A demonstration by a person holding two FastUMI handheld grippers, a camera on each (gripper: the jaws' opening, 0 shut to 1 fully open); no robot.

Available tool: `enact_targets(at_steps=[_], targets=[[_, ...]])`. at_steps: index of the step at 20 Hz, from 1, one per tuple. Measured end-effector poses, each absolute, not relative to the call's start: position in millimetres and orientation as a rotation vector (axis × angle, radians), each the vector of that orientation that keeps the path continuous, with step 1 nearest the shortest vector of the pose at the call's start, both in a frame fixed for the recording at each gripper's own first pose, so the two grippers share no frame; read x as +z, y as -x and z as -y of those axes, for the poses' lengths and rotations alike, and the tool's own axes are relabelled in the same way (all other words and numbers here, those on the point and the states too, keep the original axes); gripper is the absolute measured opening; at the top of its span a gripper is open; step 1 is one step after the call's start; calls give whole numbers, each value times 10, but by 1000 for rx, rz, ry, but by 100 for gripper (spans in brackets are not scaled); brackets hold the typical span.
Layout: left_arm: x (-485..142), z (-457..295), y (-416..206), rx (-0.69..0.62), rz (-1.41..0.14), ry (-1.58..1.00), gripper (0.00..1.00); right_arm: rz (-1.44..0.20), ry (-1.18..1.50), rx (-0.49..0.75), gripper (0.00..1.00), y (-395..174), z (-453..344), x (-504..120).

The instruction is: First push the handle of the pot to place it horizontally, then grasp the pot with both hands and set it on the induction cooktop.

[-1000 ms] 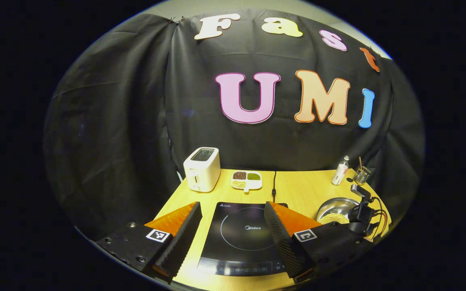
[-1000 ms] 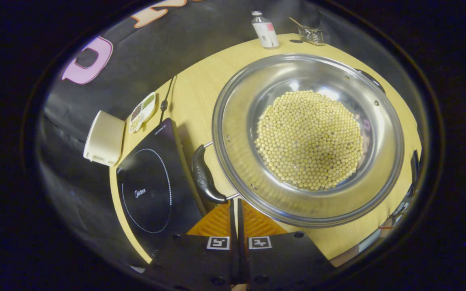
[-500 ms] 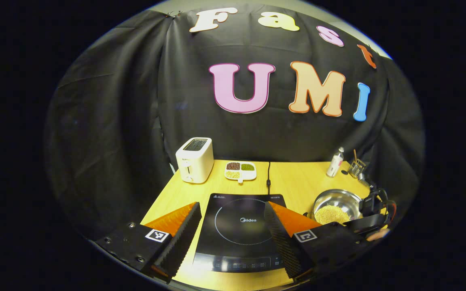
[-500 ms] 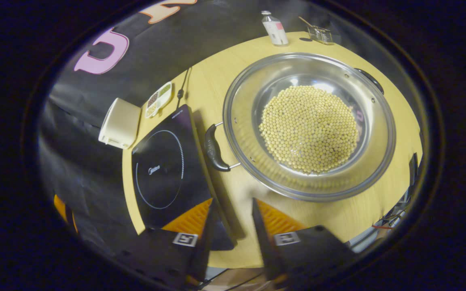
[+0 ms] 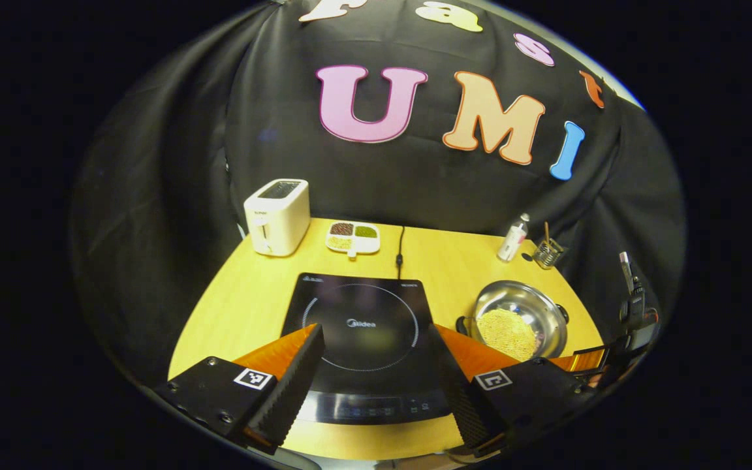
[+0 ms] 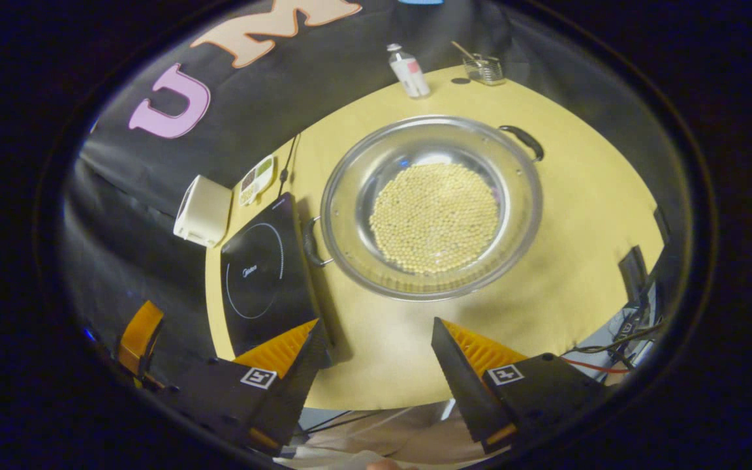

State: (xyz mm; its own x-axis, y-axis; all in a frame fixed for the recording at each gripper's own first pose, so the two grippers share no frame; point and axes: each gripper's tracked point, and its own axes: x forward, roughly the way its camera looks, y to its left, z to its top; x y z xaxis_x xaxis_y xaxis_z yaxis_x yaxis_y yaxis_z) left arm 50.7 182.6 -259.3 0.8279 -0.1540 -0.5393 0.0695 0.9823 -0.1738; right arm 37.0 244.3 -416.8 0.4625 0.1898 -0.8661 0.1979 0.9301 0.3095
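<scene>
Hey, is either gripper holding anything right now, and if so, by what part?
Nothing is held. The left gripper and the right gripper are both open and empty, short of the pot.

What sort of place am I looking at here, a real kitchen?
Probably a mock kitchen set up in a booth: a wooden table with an induction cooktop, a toaster and a pot of beans, backed by a black cloth wall.

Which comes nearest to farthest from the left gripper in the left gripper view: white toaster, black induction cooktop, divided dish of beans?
1. Black induction cooktop, directly ahead of the left gripper, between its fingers.
2. White toaster, far left at the table's back edge.
3. Divided dish of beans, just right of the toaster; too close to rank apart.
</scene>
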Motion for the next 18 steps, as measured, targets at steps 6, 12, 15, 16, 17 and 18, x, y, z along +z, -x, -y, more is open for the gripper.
enact_targets(at_steps=[6, 12, 15, 16, 17, 18], targets=[[-2812, -1287, -559, -211, -691, 222, 96, -1064, -463, -61, 94, -492, -1790, -3768], [-3005, -781, -670, -230, -806, 294, 96, -1070, -392, -49, 94, -955, -1112, -3696], [-3106, -561, -771, -227, -857, 308, 96, -1111, -378, -9, 94, -1232, -870, -3771], [-3164, -508, -809, -224, -879, 301, 96, -1133, -370, 6, 94, -1336, -773, -3835], [-3217, -461, -851, -223, -897, 292, 96, -1154, -361, 19, 94, -1409, -701, -3890], [-3265, -418, -904, -223, -909, 283, 96, -1172, -353, 30, 94, -1481, -634, -3938]])
